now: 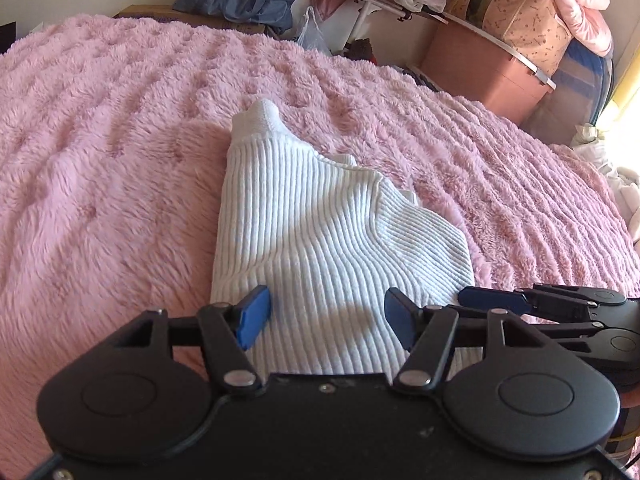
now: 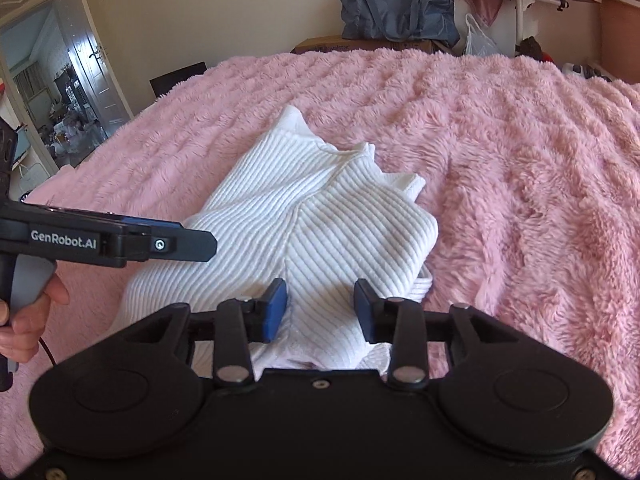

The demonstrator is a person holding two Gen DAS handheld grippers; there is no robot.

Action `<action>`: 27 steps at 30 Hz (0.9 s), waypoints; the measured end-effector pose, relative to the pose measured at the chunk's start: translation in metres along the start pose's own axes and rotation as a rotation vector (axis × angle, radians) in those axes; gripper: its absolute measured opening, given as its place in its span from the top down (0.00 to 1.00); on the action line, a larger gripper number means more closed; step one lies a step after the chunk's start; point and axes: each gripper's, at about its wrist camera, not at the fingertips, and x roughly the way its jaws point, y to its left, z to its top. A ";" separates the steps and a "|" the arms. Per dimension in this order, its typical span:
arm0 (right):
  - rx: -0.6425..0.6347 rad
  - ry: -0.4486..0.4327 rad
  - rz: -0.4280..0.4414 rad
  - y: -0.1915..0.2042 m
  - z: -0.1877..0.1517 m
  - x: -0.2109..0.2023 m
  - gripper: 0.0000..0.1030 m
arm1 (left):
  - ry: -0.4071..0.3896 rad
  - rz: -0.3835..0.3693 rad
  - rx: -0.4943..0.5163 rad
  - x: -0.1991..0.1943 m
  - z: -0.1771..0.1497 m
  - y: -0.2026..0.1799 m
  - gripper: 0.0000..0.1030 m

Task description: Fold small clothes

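Item: white ribbed knit garment (image 2: 288,224), folded into a compact bundle, lying on a pink fluffy blanket (image 2: 520,160) that covers the bed. Collar end points to the far side; near end lies under both grippers.

Left gripper (image 1: 327,318): jaws spread wide above the garment's near edge, nothing between the pads; blue fingertips (image 1: 254,316) clear of the cloth.

Right gripper (image 2: 321,310): jaws partly apart, holding nothing, over the garment's near end.

Open room: bare blanket wide on the left and right of the garment and beyond it.

Edges: far bed edge meets a cardboard box (image 2: 360,45) bearing a blue bag (image 2: 396,8); far right, a brown storage bin (image 1: 480,68).
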 end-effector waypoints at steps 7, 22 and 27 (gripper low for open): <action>0.009 0.005 -0.018 0.003 0.000 0.005 0.65 | 0.011 0.002 0.017 0.008 0.002 0.002 0.35; 0.012 -0.063 0.005 0.025 -0.002 -0.021 0.59 | -0.105 -0.067 -0.023 -0.046 0.030 0.047 0.35; -0.015 -0.071 0.038 0.034 -0.016 -0.025 0.58 | -0.088 -0.250 -0.065 -0.026 0.051 0.045 0.35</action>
